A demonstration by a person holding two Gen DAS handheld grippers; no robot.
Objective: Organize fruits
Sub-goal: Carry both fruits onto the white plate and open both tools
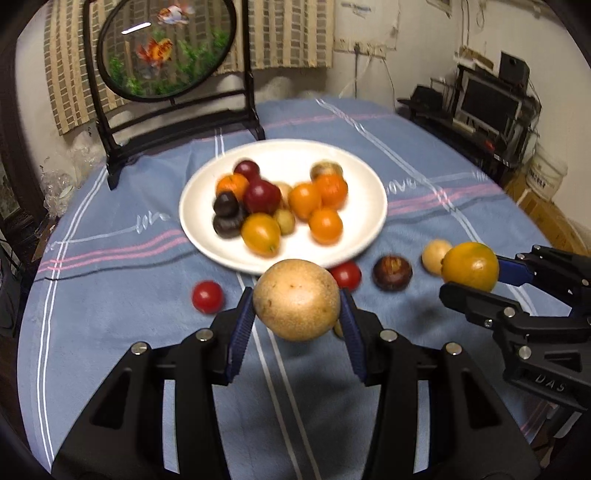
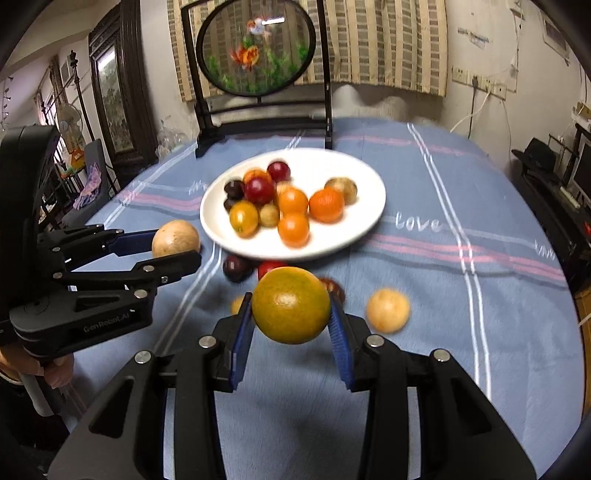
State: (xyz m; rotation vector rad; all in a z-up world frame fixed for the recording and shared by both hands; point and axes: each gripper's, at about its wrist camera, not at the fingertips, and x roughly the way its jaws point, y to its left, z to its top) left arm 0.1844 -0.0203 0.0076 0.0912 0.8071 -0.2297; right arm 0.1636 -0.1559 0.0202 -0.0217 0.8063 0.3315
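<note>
- The blue tablecloth (image 1: 110, 314) covers the table; it is soft, so a dropped fruit may roll far.
- The white plate (image 1: 207, 192) at the centre is already crowded; I think a new fruit can push others over its rim.
- My left gripper (image 1: 297, 306) is clamped on a tan round fruit (image 1: 295, 299), held above the cloth, near the plate.
- My right gripper (image 2: 291, 310) is clamped on a greenish orange (image 2: 291, 304); its smooth skin may slip.
- Loose cherry tomatoes (image 1: 207, 296) lie below and could be knocked.

My table (image 1: 110, 295) wears a blue striped cloth; behind it a round goldfish screen (image 1: 166, 48) stands in a dark frame before a beige checked curtain (image 2: 388, 44). Monitors (image 1: 484, 99) crowd a shelf beside the stained white wall (image 1: 369, 33).
</note>
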